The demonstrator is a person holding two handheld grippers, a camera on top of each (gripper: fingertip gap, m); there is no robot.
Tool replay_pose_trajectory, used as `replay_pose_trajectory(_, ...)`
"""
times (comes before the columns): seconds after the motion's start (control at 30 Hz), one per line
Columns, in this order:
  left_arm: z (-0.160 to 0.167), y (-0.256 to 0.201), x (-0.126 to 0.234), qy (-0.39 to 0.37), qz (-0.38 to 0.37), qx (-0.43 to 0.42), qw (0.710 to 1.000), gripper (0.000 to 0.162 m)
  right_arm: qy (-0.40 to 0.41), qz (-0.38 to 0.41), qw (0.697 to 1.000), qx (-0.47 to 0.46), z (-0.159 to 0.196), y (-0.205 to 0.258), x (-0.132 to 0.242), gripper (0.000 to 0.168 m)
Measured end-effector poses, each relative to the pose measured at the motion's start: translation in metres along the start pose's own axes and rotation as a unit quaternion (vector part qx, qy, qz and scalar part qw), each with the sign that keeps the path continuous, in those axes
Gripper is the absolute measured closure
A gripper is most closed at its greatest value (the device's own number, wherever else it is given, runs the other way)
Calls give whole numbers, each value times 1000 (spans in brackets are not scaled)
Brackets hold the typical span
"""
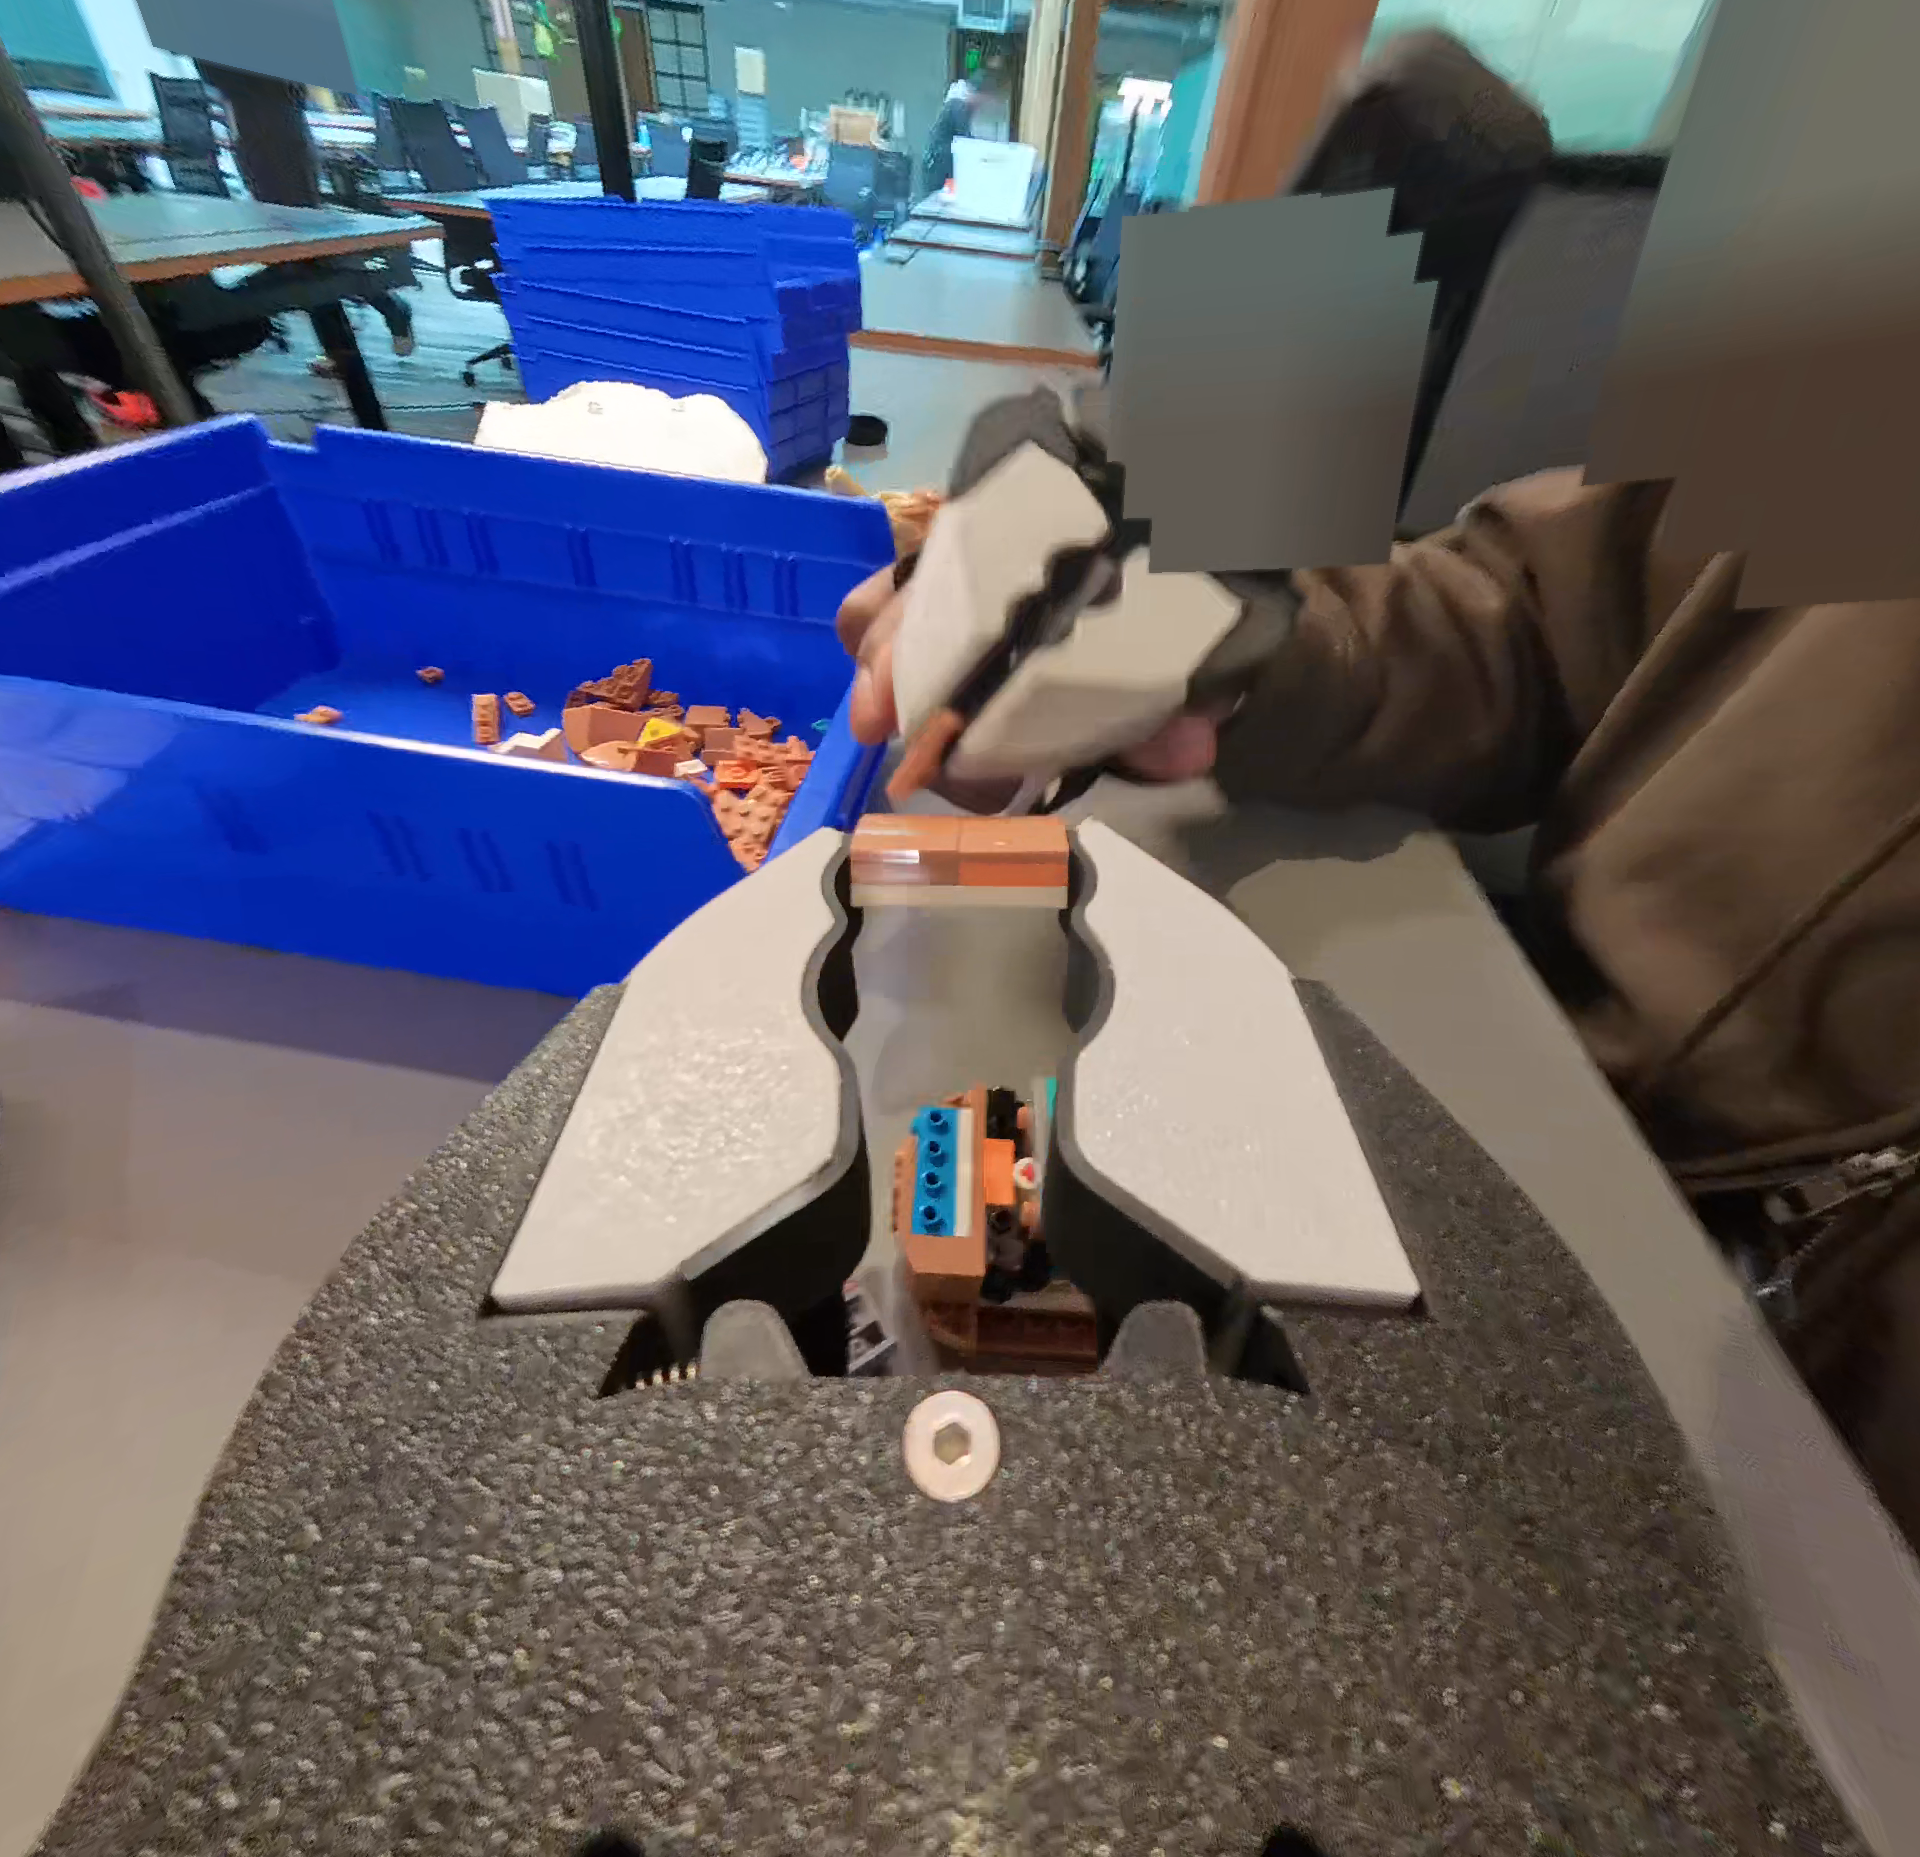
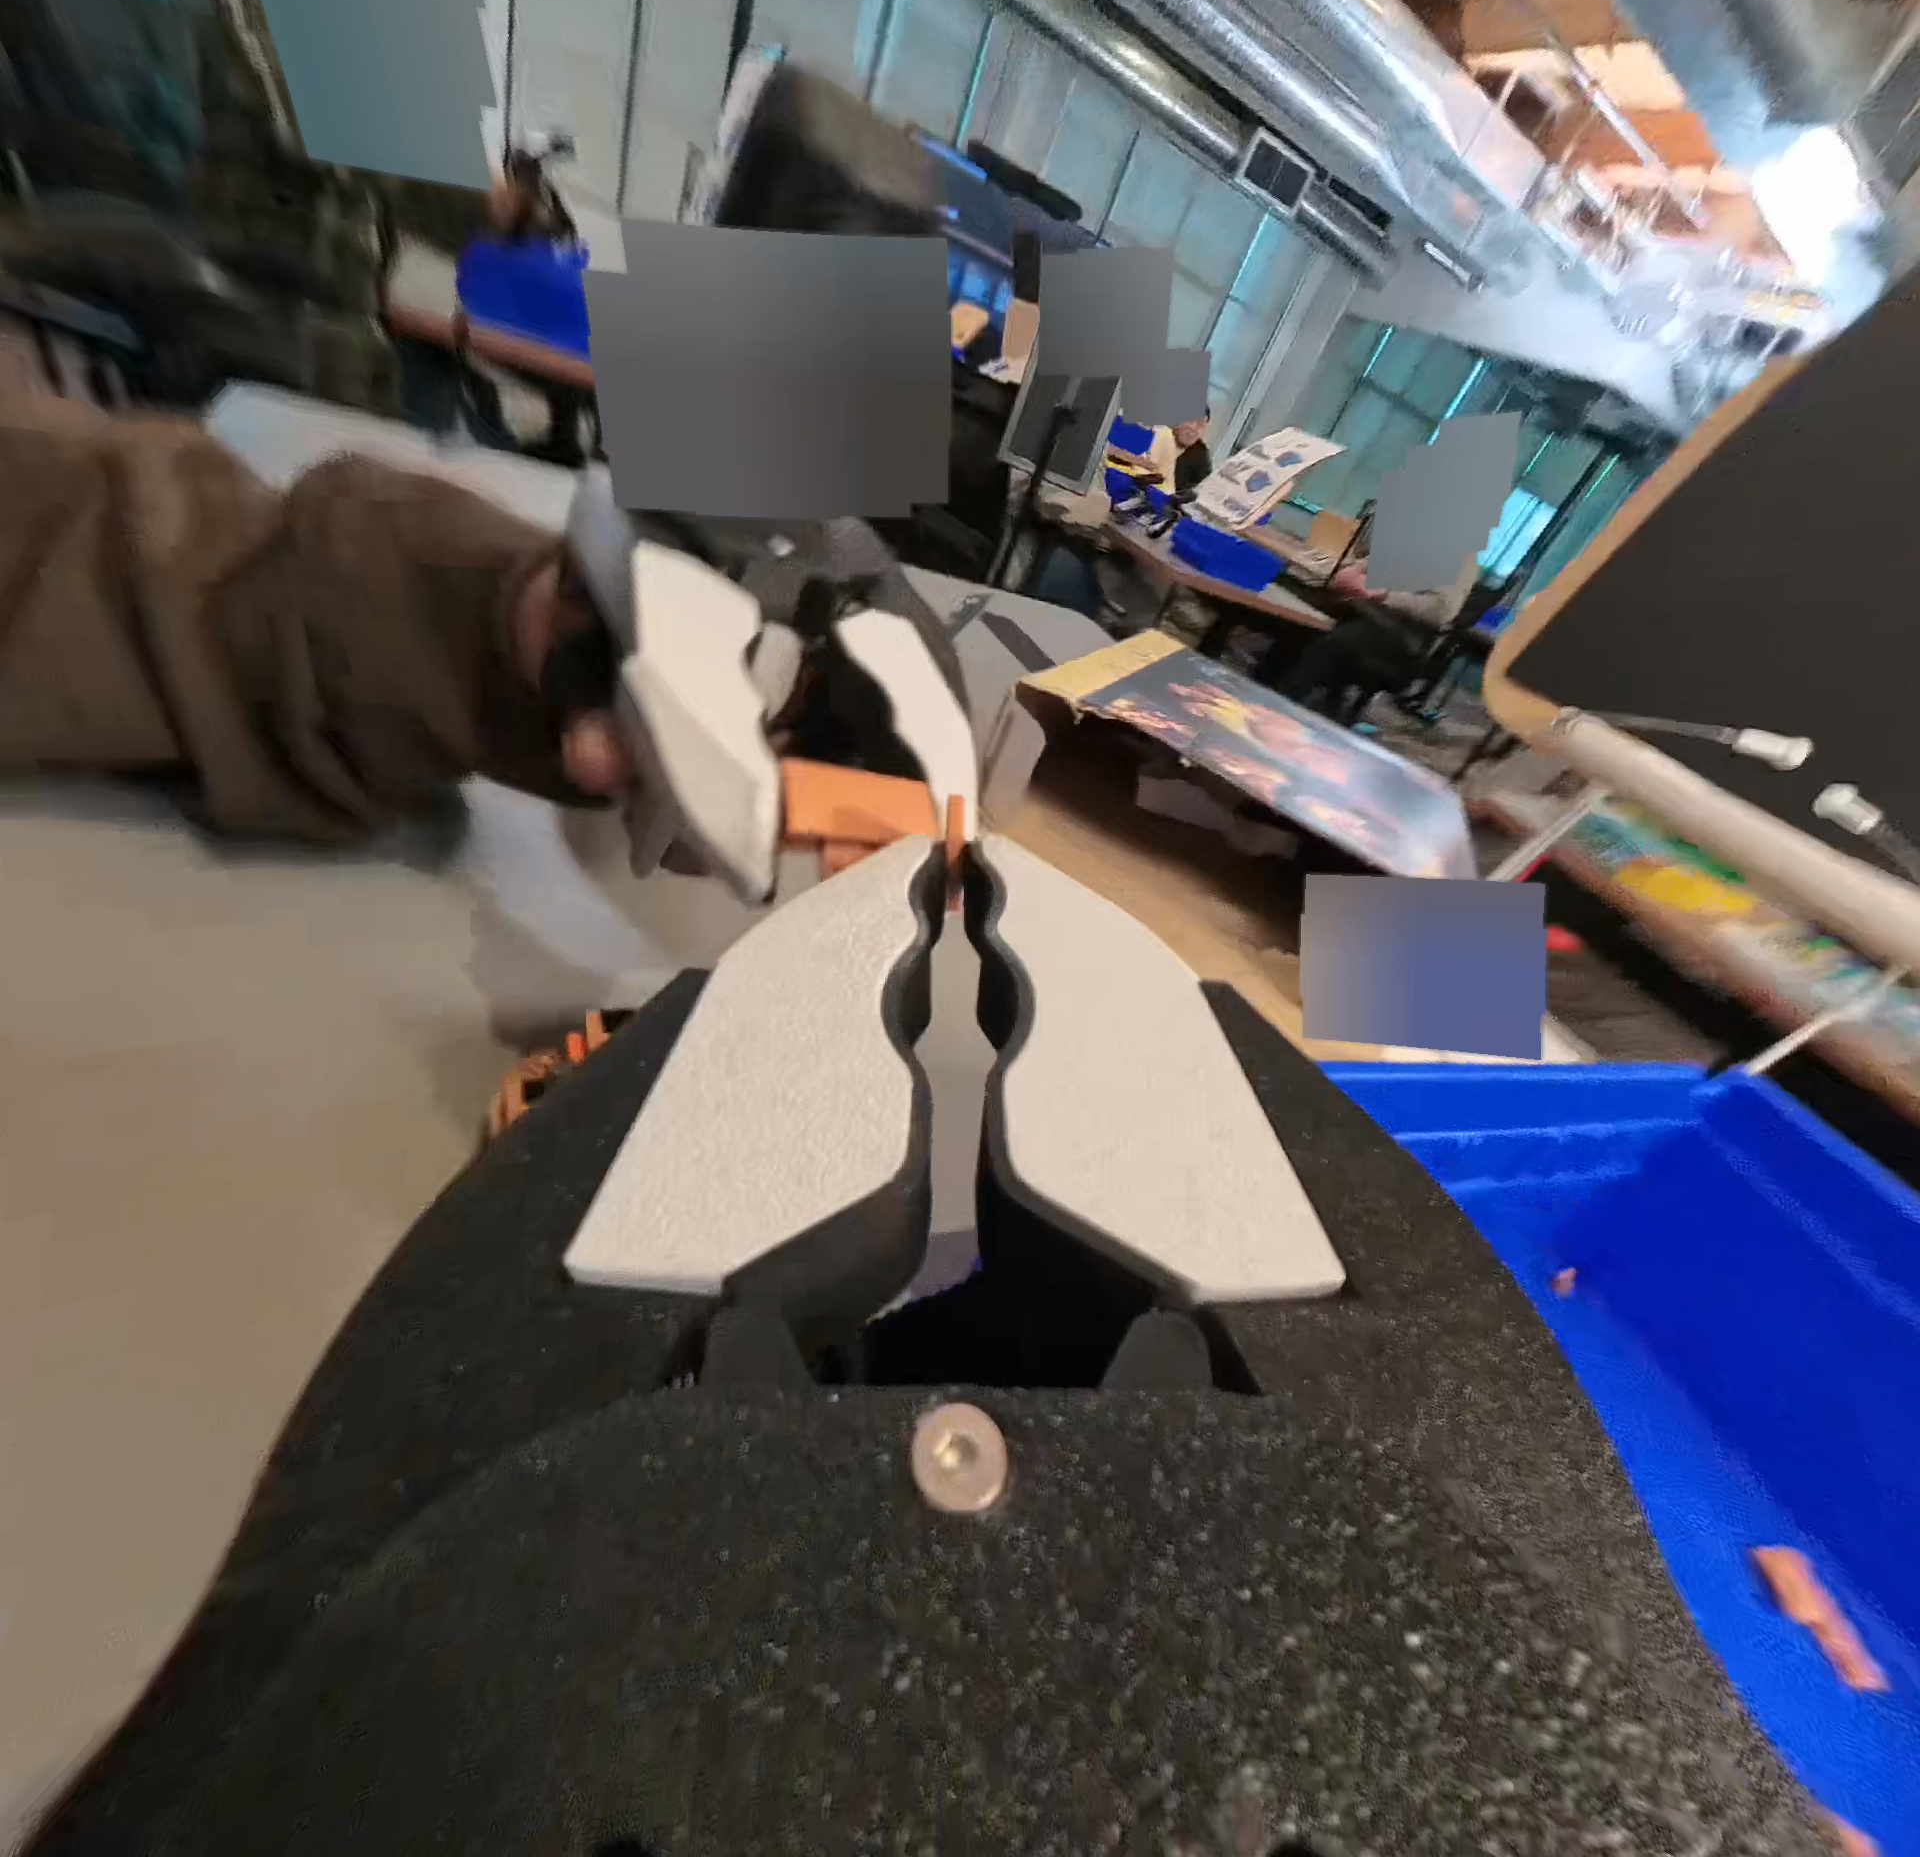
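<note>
My left gripper (image 1: 958, 857) is shut on a brown brick block (image 1: 958, 851) with a pale underside, held above the grey table (image 1: 260, 1132). My right gripper (image 2: 954, 857) is shut on a thin orange brick piece (image 2: 953, 839). In the left wrist view the right gripper (image 1: 930, 758) hangs just behind and above the brown block, its orange piece (image 1: 920, 763) pointing down at the block's far left edge. In the right wrist view the left gripper (image 2: 862, 799) holds the brown block (image 2: 847, 815) right at my right fingertips. A small brick model (image 1: 971, 1199), brown with a blue strip, lies on the table under the left gripper.
A blue bin (image 1: 364, 851) with several brown and orange bricks (image 1: 717, 747) stands to the left; it also shows in the right wrist view (image 2: 1558, 1184). More stacked blue bins (image 1: 675, 321) stand behind. A person's brown sleeve (image 1: 1507, 664) is at the right. A flattened printed box (image 2: 1268, 737) lies behind.
</note>
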State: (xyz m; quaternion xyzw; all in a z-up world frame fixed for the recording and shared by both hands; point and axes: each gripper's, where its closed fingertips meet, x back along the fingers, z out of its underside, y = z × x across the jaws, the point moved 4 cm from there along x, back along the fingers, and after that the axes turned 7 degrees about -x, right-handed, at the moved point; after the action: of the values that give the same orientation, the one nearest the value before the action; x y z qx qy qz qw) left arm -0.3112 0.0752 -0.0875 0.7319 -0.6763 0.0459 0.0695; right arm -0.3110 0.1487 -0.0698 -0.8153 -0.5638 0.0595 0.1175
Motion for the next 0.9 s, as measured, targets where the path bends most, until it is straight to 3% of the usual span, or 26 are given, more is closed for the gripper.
replay_pose_trajectory(0.07, 0, -2, -2, 10, -8, -25, 1000, 125, -9, -10, 998, -55, -1, -8, 4, 166)
replay_pose_trajectory(0.13, -2, -2, -3, -1, -7, -11, 1000, 125, 0, 16, 999, -52, 2, -16, 4, 166)
replay_pose_trajectory(0.3, 0, 7, -1, 1, -35, 2, 999, 125, 64, 187, 980, -28, 17, -59, 14, 166)
replay_pose_trajectory(0.4, -1, 10, -1, -5, -46, 8, 999, 125, 93, 240, 965, -41, 28, -75, 19, 151)
replay_pose_trajectory(0.6, -5, 16, 2, -47, -51, 53, 996, 125, 76, 223, 972, 9, 17, -63, 15, 145)
replay_pose_trajectory(0.73, -11, 15, 5, -113, 1, 130, 985, 125, 45, 155, 977, 138, 4, -28, 4, 144)
replay_pose_trajectory(0.9, -12, 11, 6, -138, 42, 158, 977, 125, 48, 119, 948, 291, 5, 11, -9, 144)
